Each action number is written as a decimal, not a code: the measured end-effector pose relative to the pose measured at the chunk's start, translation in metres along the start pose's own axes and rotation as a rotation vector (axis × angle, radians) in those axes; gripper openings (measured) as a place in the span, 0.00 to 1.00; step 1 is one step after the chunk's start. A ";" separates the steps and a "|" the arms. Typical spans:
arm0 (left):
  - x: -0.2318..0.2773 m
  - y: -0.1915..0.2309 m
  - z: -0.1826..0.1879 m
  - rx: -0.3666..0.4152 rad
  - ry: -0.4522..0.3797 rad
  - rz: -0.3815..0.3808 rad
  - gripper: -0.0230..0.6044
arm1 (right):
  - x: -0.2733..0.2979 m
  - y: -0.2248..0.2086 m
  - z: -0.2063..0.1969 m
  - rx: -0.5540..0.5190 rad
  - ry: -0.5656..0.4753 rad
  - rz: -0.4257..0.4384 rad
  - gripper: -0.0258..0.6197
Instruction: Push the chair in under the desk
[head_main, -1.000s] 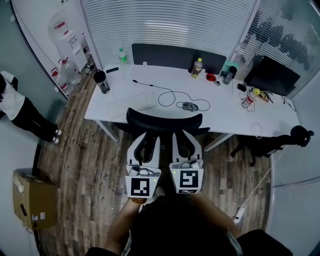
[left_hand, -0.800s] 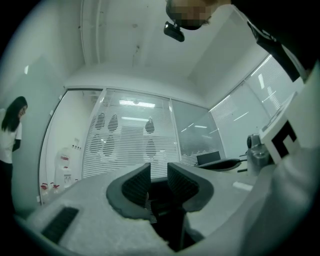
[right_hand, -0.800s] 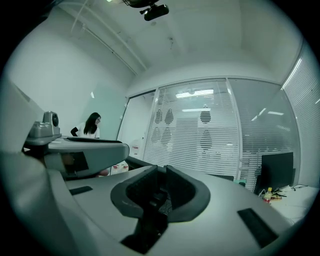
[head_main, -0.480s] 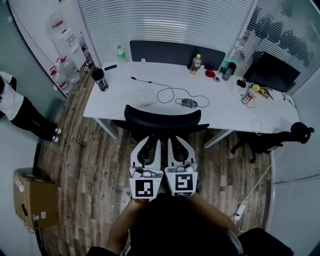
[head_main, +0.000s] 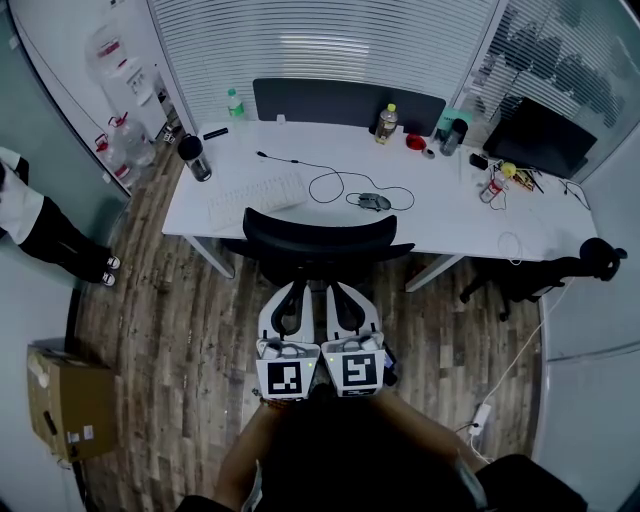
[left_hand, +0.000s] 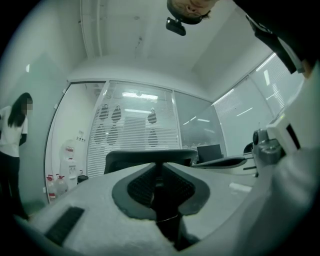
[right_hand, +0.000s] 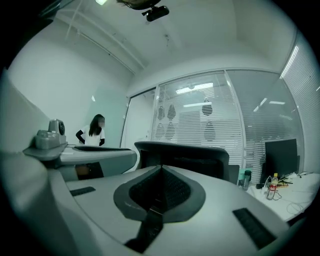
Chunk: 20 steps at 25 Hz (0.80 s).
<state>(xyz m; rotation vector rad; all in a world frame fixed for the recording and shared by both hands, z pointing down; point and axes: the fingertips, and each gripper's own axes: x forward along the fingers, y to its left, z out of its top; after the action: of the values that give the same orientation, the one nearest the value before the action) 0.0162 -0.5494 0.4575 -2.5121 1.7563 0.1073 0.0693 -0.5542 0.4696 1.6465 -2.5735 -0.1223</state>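
A black office chair (head_main: 318, 235) stands at the front edge of the white desk (head_main: 470, 215), its backrest towards me. Both grippers sit side by side just behind the backrest, apart from it. My left gripper (head_main: 300, 286) has just been closing; its tips meet with nothing between them. My right gripper (head_main: 335, 286) has likewise been closing and is shut, empty. In the left gripper view the chair backrest (left_hand: 130, 157) shows beyond the joined tips of the left gripper (left_hand: 157, 164). In the right gripper view the backrest (right_hand: 190, 155) rises past the right gripper (right_hand: 161, 167).
On the desk lie a keyboard (head_main: 256, 197), a mouse (head_main: 372, 202) with its cable, bottles (head_main: 386, 123) and a dark flask (head_main: 194, 158). A second chair (head_main: 545, 275) stands at the right. A cardboard box (head_main: 65, 400) and a person (head_main: 40, 225) are at the left.
Both grippers have drawn back from the backrest towards me and closer together, and their jaws have narrowed. The chair stays put at the desk.
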 end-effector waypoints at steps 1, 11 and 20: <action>-0.001 0.000 -0.002 0.004 0.001 -0.001 0.09 | 0.000 0.001 -0.001 0.009 0.001 0.003 0.04; -0.008 0.002 -0.019 0.020 0.019 0.017 0.04 | -0.002 0.009 -0.016 0.056 0.011 0.057 0.04; -0.004 0.011 -0.025 0.013 0.023 0.027 0.04 | 0.004 0.010 -0.022 0.026 0.038 0.083 0.04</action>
<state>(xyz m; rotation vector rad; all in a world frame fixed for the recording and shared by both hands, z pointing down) 0.0047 -0.5516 0.4829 -2.4909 1.7936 0.0685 0.0610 -0.5544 0.4924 1.5320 -2.6207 -0.0516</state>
